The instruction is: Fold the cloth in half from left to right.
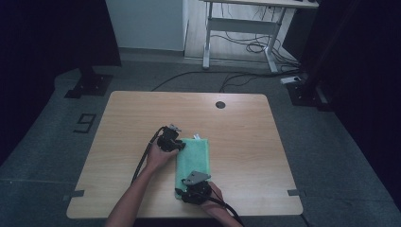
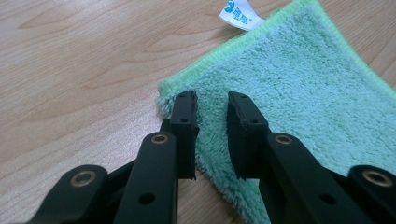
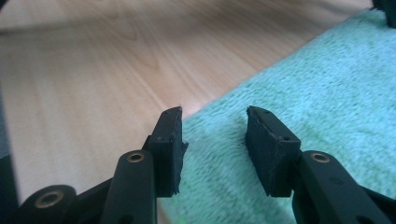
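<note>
While the towel point(image 1: 193, 161) lies flat and folded lengthwise near the front middle of the counter point(image 1: 246, 127), both claws sit at its left edge, one at each end. At the far corner, the left claw point(image 2: 211, 103) hovers with its jaws a narrow gap apart, straddling the hemmed corner; the pile shows between them, and no pinch is visible. A white label point(image 2: 240, 15) sticks out from the far hem just beyond. At the near end, the right claw point(image 3: 214, 122) stands wider open over the towel's edge, where cloth meets wood, with nothing gripped.

Judging by this, the step in hand is lining up on the two left corners, probably to fold the towel again or lift it. Next, each claw would need to dip until one jaw slides under the edge, then close on the cloth. The thick pile may bunch, so a shallow bite could slip off.
</note>
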Available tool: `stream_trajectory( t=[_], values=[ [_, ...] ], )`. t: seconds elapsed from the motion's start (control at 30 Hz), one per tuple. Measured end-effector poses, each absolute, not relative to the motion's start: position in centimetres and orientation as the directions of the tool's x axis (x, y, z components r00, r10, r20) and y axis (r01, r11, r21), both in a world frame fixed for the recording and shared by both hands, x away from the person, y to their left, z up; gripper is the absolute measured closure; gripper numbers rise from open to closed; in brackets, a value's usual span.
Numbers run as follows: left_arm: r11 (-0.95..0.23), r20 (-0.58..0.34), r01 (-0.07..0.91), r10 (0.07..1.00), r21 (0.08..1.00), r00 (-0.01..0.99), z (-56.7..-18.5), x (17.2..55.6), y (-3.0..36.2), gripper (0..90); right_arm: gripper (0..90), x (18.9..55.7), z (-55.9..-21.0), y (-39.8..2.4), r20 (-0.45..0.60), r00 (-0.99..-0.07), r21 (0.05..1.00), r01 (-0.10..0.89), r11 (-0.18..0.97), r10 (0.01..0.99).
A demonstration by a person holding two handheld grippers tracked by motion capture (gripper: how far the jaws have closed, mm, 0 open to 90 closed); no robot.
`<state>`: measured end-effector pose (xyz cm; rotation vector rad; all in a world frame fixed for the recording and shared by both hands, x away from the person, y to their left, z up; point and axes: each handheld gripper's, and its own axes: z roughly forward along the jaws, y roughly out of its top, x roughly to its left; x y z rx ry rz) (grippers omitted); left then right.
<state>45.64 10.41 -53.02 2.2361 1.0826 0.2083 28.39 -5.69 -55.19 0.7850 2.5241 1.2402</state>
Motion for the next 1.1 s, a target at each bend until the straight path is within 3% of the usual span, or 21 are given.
stream_trajectory(
  t=[0.8, 1.1],
  values=[
    [-0.471, -0.123, 0.639, 0.739, 0.608, 0.662, -53.0, 45.7, 10.2, 72.1, 56.6, 27.2, -55.2, -5.7, 0.057, -0.833, 0.785, 0.378, 0.491, 0.551],
    [-0.446, -0.113, 0.614, 0.743, 0.651, 0.660, -51.0, 44.7, 11.3, 59.0, 52.2, 27.9, -53.1, -8.0, 0.101, -0.798, 0.846, 0.383, 0.370, 0.595]
  ],
)
